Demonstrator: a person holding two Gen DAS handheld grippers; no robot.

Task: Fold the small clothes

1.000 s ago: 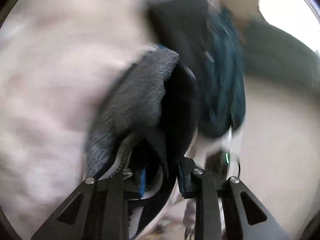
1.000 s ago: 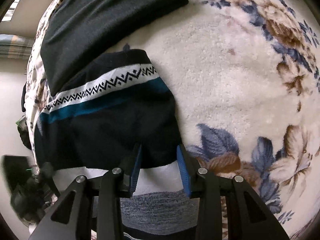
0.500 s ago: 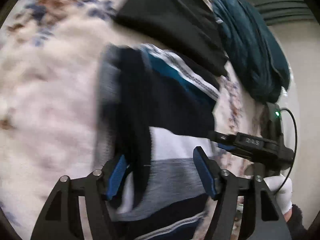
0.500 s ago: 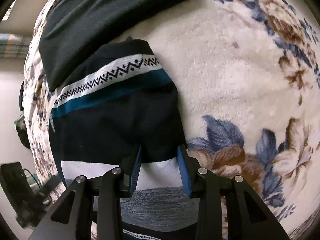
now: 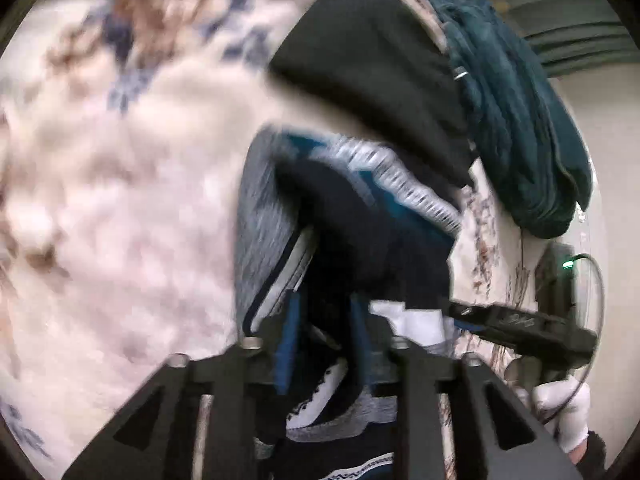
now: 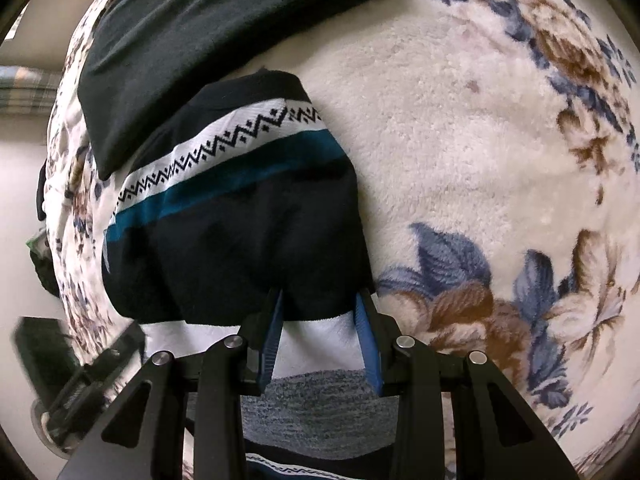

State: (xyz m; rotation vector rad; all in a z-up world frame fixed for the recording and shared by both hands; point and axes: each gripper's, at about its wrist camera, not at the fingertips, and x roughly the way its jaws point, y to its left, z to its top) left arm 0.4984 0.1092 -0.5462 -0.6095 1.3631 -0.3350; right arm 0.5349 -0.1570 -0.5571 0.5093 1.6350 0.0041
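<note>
Sweater (image 6: 240, 216): striped knit on the floral blanket (image 6: 460, 184), before both tools; soft, light, likely to sag and slide.
Hold: edge or corner folds.
Left gripper (image 5: 324, 344): jaws just narrowed, dark fold between; pinch uncertain.
Right gripper (image 6: 318, 336): part-spread, pressing cloth down.
Obstacles: black stack (image 6: 200, 32) at 11 o'clock, overlapping; teal garment (image 5: 520, 128) at 1 o'clock.

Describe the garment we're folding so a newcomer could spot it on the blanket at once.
Start from the cream floral blanket. At its left side lies a plain black folded garment; just below it sits the striped sweater. Only the sweater carries a white zigzag-patterned band above a teal stripe on navy.
</note>
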